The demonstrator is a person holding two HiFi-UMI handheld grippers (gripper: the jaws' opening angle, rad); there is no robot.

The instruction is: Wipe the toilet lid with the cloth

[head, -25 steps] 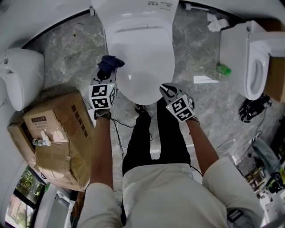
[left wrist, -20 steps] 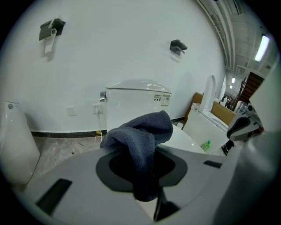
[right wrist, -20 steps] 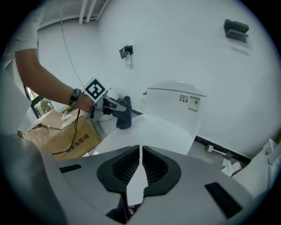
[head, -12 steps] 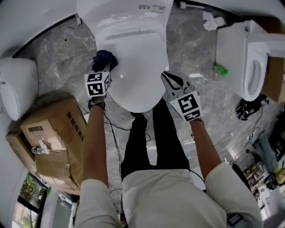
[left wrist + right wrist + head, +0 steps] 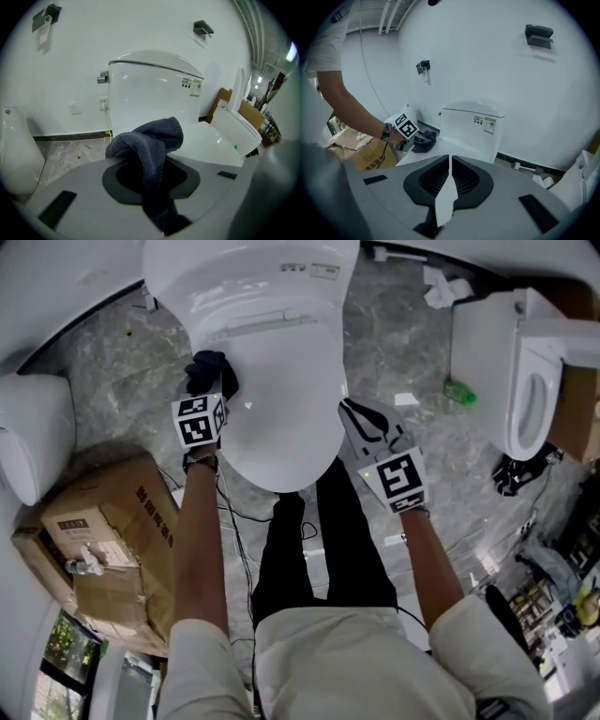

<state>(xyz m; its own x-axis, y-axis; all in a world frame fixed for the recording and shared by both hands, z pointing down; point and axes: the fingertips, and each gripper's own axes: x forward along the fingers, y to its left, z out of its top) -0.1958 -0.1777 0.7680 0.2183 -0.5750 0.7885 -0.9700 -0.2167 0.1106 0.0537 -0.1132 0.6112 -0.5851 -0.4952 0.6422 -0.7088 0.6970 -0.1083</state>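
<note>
The white toilet's closed lid fills the upper middle of the head view. My left gripper is shut on a dark blue cloth at the lid's left edge, close to the hinge. In the left gripper view the cloth bunches out of the jaws in front of the tank. My right gripper hangs just off the lid's right edge. Its jaws have just closed and stand shut with nothing between them. The right gripper view also catches the cloth beside the tank.
A taped cardboard box stands on the floor at the left, beside a white fixture. A second toilet stands at the right, with a green bottle and crumpled paper near it. Cables trail by the person's legs.
The left gripper has carried the cloth along the lid's left edge toward the hinge. The right gripper has shifted from the lid's front rim out to its right side.
</note>
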